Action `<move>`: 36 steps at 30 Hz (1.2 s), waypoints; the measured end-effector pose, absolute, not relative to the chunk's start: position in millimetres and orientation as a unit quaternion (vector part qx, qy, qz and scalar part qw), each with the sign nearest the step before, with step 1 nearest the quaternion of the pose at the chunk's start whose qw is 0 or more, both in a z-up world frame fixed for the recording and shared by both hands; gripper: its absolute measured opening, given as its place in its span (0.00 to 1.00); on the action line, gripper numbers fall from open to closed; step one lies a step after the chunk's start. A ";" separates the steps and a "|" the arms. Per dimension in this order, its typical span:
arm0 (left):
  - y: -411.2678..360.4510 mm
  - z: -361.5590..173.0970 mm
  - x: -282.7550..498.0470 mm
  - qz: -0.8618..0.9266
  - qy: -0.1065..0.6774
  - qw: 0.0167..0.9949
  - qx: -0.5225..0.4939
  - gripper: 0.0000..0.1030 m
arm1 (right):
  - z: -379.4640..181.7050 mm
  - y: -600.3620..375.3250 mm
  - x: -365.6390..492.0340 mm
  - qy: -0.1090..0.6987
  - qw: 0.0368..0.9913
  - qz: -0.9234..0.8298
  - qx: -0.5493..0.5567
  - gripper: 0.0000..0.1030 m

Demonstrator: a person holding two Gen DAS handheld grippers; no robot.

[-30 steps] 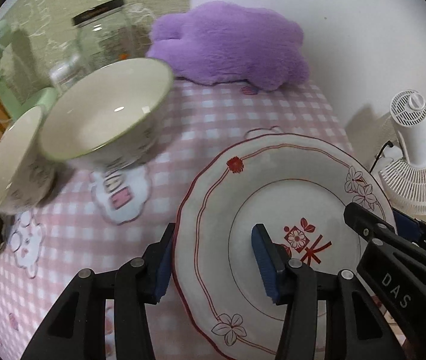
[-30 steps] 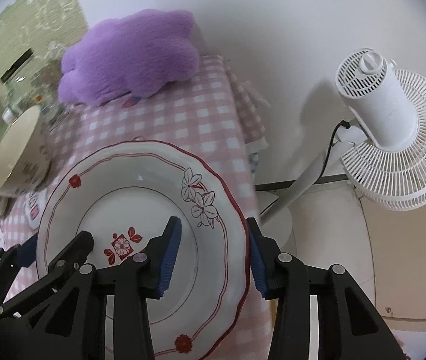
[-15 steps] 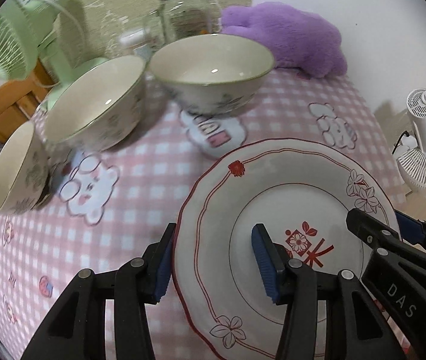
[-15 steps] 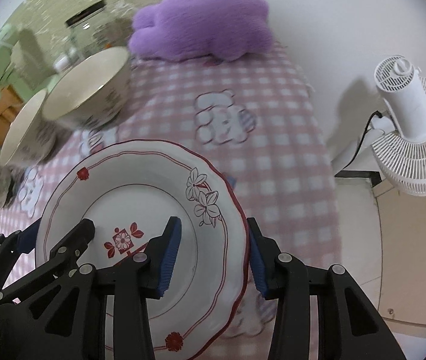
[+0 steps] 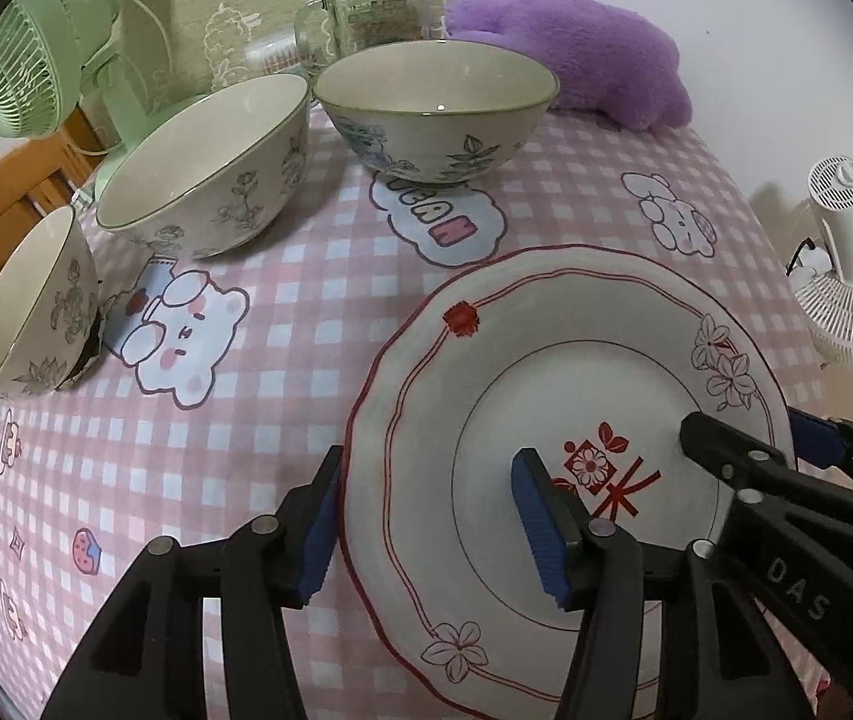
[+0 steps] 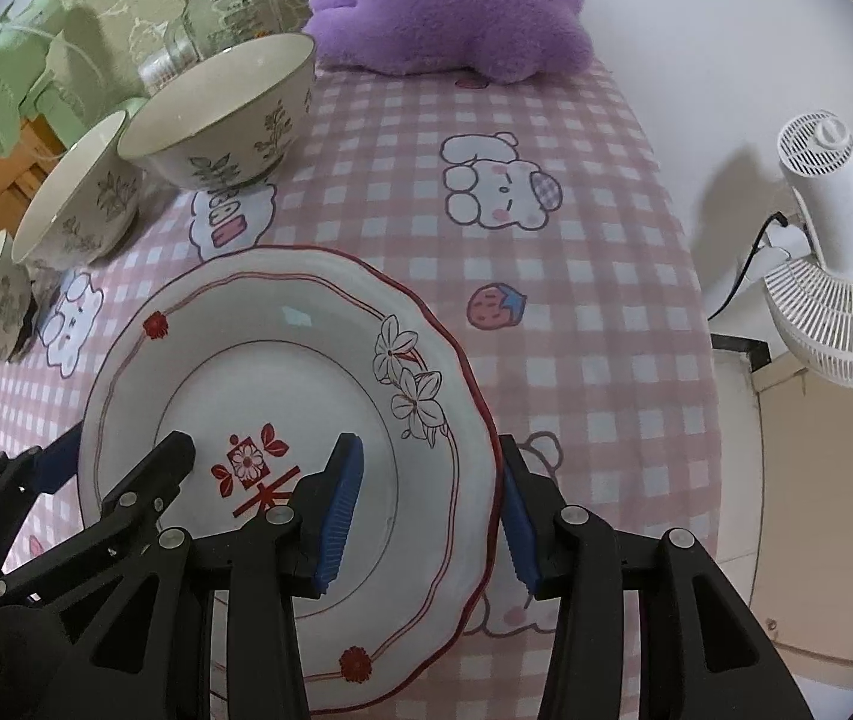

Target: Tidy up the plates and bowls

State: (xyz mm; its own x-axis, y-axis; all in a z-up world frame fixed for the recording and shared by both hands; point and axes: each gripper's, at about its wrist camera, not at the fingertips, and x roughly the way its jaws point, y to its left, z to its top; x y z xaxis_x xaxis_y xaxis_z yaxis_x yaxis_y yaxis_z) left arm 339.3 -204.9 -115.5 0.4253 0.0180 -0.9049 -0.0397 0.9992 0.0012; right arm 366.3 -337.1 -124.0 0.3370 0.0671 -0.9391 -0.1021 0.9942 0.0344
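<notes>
Pink checked tablecloth [image 5: 306, 276], three bowls [image 5: 435, 111] lined up at the back. We're at the set-down step: the plate [image 5: 546, 372] rests near the front edge, left gripper [image 5: 426, 531] and right gripper [image 6: 423, 519] straddling opposite rims, jaws opening, pads seemingly off. Next we'd lift both clear without nudging it.

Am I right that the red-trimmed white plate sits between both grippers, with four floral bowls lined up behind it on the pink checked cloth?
Not quite: there are three floral bowls, not four, as the left wrist view shows. The red-trimmed white plate does sit between the left gripper and the right gripper, whose jaws are opening, on the pink checked cloth.
</notes>
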 end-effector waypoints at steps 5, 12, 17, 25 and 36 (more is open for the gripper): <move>-206.5 -116.4 340.9 0.016 0.535 0.845 -0.007 0.56 | -126.2 -335.1 367.3 0.572 0.819 0.052 -0.021 0.48; -203.9 -113.4 344.9 0.011 0.543 0.839 -0.021 0.55 | -120.9 -331.8 366.7 0.569 0.820 0.052 -0.037 0.48; -205.4 -97.3 339.6 0.011 0.532 0.846 -0.016 0.55 | -107.5 -332.9 362.3 0.560 0.826 0.054 -0.038 0.48; -202.8 -64.8 321.9 0.007 0.509 0.860 -0.020 0.55 | -73.8 -335.2 348.8 0.538 0.841 0.051 -0.029 0.48; -185.0 -33.1 280.5 -0.040 0.482 0.875 -0.015 0.55 | -32.2 -320.4 300.7 0.512 0.859 0.008 -0.016 0.48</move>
